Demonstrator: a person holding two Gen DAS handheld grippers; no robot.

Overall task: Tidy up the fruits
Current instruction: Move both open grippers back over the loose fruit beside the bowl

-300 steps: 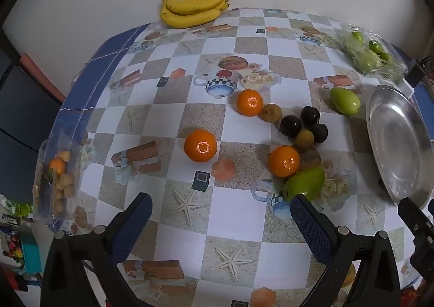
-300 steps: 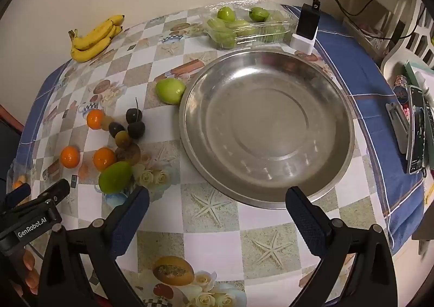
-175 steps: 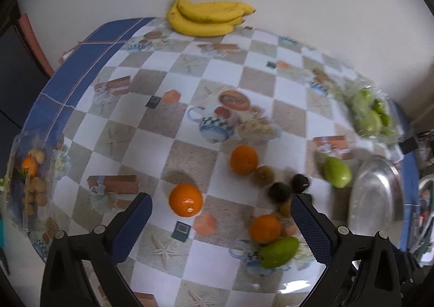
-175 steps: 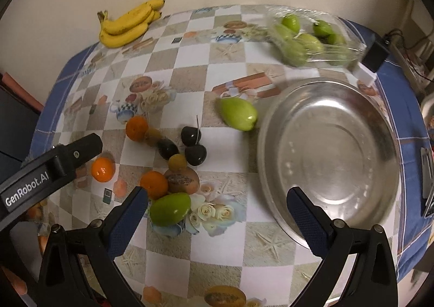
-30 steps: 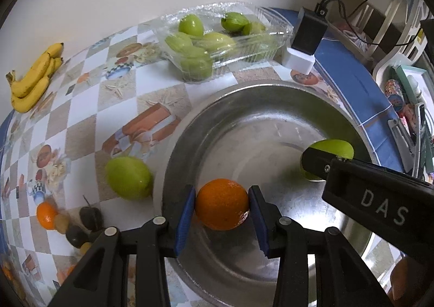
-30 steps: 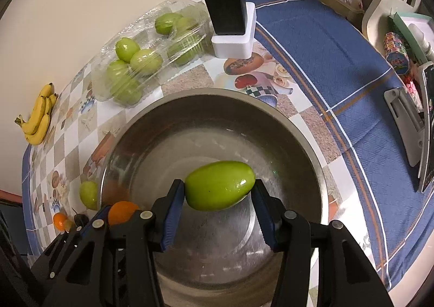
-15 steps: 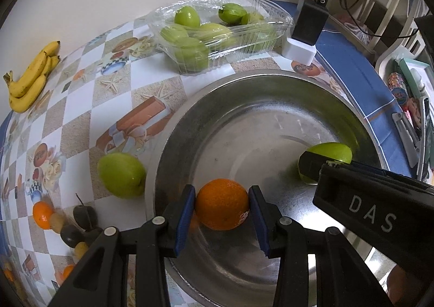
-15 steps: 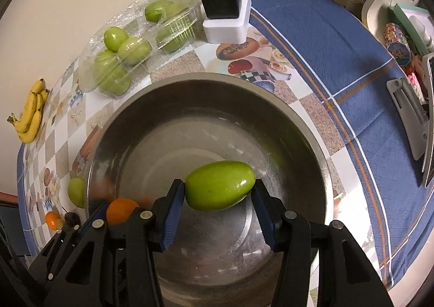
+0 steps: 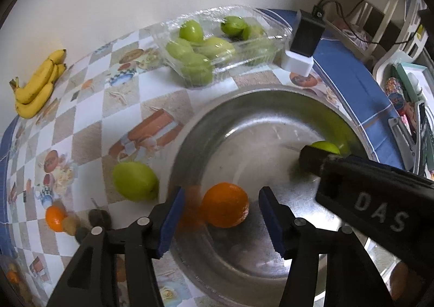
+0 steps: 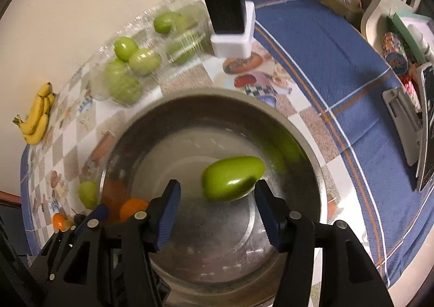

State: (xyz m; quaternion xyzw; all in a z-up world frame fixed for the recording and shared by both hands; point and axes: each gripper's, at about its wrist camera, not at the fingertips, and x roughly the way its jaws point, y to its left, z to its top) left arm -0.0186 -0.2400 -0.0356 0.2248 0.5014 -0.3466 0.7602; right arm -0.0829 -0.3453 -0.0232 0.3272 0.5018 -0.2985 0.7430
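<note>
Standing apart over the metal bowl (image 9: 271,106), the pads of the left gripper (image 9: 222,221) have just been opening, and the orange (image 9: 225,204) lies between them with a gap on either side, resting on the bowl's floor near its left wall. The right gripper (image 10: 215,212) has likewise just been spreading its jaws; the green mango (image 10: 232,178) sits between its blue pads, close against the right one and well clear of the left, so neither fruit is pinched. The mango looks slightly blurred, lying toward the right half of the bowl. In the left wrist view the body of the right gripper crosses the lower right, with a sliver of the mango showing past its tip.

Just outside the bowl's left rim a second green mango (image 9: 134,181) lies on the checked tablecloth (image 9: 89,106). Further to the lower left sit a small orange (image 9: 55,218) and a few dark little fruits (image 9: 99,218), partly hidden by the gripper's arm. Beyond the bowl, a clear plastic tray (image 9: 219,43) holds several green fruits, and beside it a black charger (image 9: 308,35) stands in a white socket block. A bunch of bananas (image 9: 38,84) lies at the far left edge near the wall.
</note>
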